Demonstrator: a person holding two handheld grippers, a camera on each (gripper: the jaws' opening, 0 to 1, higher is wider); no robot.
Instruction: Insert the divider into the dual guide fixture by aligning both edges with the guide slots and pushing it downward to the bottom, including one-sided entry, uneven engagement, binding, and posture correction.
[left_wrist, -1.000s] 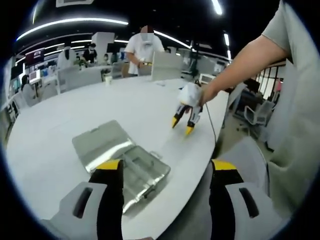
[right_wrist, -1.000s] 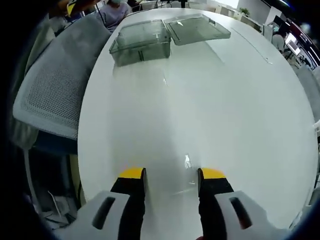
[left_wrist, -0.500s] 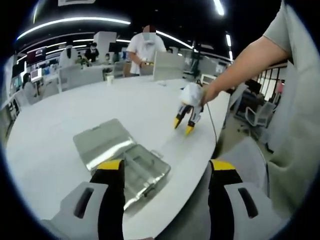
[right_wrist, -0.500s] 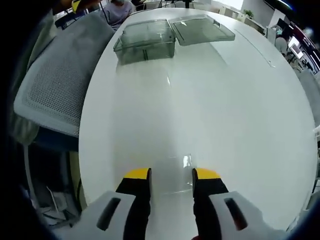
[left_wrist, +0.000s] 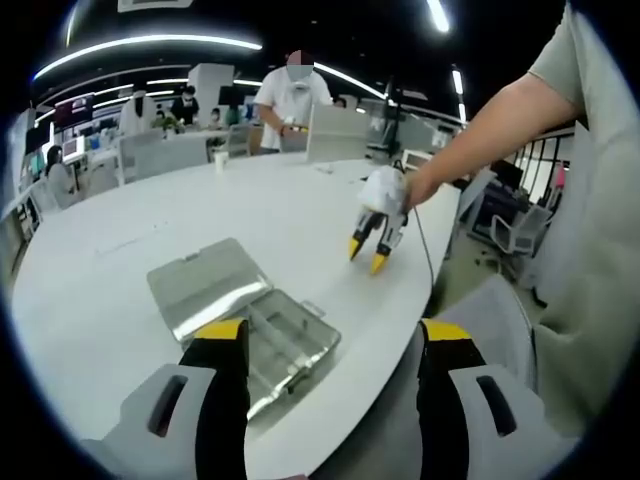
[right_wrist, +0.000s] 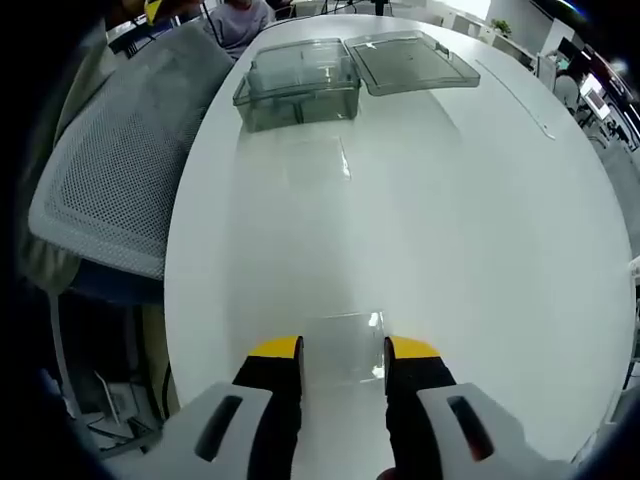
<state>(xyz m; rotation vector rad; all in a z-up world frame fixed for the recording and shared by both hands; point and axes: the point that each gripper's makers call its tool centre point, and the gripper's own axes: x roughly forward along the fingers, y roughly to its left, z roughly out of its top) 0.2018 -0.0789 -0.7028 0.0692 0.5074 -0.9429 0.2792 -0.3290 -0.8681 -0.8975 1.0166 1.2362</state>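
In the left gripper view, one clear plastic box lies on the white desk just ahead of the left gripper, its flat lid swung open to the far left side and its tray showing inner partitions. The left gripper's two yellow-tipped jaws stand wide apart with nothing between them, one over the box, the other past the desk's edge. Further right, the right gripper comes in held by a hand, tips pointing down at the desk near its edge.

In the right gripper view, a mesh office chair stands at the left beside the desk. The same box sits at the far end, lid lying open to its right. Close in, the right gripper has its jaws drawn close on either side of one thin transparent divider lying flat on the desk; whether they touch it I cannot tell.

The room is an open office with ceiling light strips, other desks, and several people in the background.
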